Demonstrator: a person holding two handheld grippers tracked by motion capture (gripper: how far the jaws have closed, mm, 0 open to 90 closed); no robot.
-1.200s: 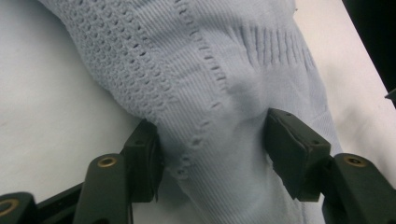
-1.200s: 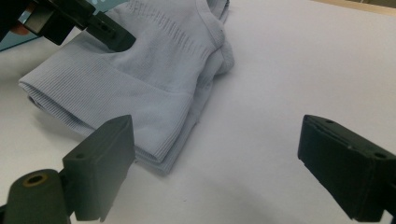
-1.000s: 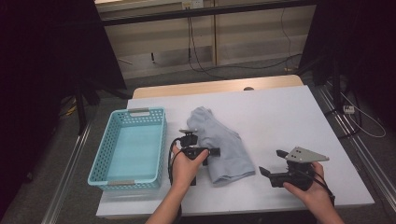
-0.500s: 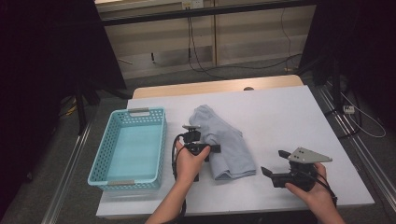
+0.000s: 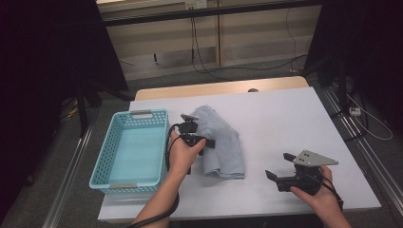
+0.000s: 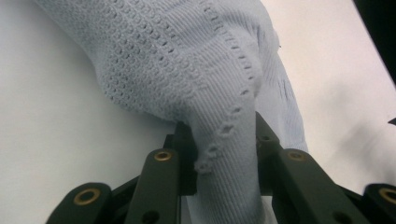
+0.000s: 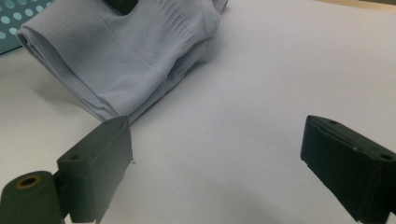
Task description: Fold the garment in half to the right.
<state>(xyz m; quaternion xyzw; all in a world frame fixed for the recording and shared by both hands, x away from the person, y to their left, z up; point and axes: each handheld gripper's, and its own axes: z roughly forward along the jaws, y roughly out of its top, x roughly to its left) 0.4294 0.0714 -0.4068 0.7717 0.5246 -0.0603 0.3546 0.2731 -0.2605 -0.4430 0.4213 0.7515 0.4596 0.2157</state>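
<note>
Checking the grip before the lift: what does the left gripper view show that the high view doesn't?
Left gripper view alone: a fold of the pale blue knit garment pinched between the left gripper jaws, which have just been closing. High view alone: the turquoise basket left of the garment, and the right gripper standing open over the white table. Both: garment, table, left gripper.

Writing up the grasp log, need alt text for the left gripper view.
The left hand-held gripper is shut on a fold of the pale blue knitted garment, pinched between its two black jaws. The rest of the cloth drapes onto the white table beyond.
</note>
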